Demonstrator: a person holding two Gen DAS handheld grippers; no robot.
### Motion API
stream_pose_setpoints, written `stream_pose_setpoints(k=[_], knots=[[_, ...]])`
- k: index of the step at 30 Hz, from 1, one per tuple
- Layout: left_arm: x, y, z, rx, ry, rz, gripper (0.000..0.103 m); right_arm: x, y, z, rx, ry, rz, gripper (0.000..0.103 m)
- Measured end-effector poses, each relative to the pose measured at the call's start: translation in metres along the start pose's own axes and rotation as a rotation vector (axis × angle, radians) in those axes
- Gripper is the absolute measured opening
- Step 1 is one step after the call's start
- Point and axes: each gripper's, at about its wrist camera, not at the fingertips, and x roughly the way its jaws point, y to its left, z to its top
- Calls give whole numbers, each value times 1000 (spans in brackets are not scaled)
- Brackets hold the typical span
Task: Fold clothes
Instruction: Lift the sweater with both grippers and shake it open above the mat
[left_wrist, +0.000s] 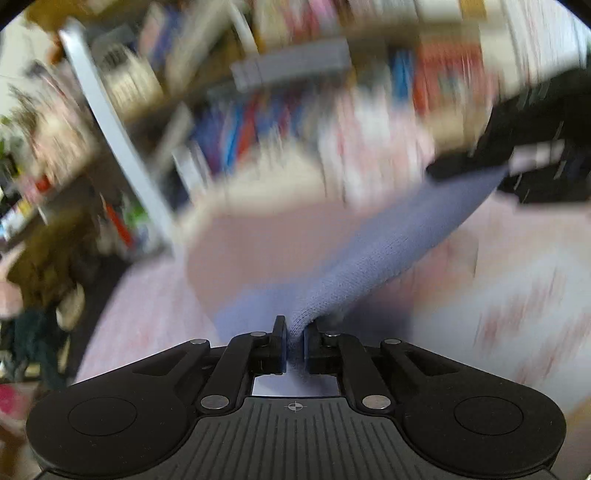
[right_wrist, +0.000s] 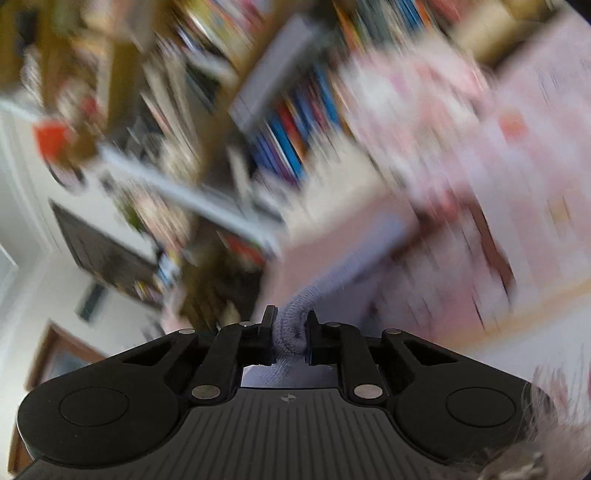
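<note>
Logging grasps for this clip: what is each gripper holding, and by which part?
Both pinch one lavender knit garment: the left gripper on a bunched end, the right gripper on a rolled edge.

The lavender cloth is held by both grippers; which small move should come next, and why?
Probably lower it flat onto the pink surface. The left gripper and right gripper each pinch the lavender cloth, which hangs stretched between them in the air.

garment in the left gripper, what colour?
Lavender-blue knit garment, clearest in the left wrist view.
</note>
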Motion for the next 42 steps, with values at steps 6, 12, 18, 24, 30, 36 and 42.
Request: stream_pose_setpoints(k=[6,12,18,24,30,36,42], knots=[[-88,46,90,-197,-480,-127,8,-28,131,87,-274,-311,317,13],[-103,114,83,-520,-602,-355,8,-13,205,95,-430,-297,479,13],[-26,108,8,-444,-182,-208,8,106,145,45,-344,37,161,13],[36,101,-52,-314,148,-67,13,184,83,-21,-265,217,-104,13],[26,113,-45,-193,107,-35,16,242,75,-13,-320,152,-237,13],[24,127,-59,-179,160,-12,17,255,57,-21,-370,172,-283,44],[33,119,-57,-207,164,-58,18,178,48,-49,-401,188,-250,49]])
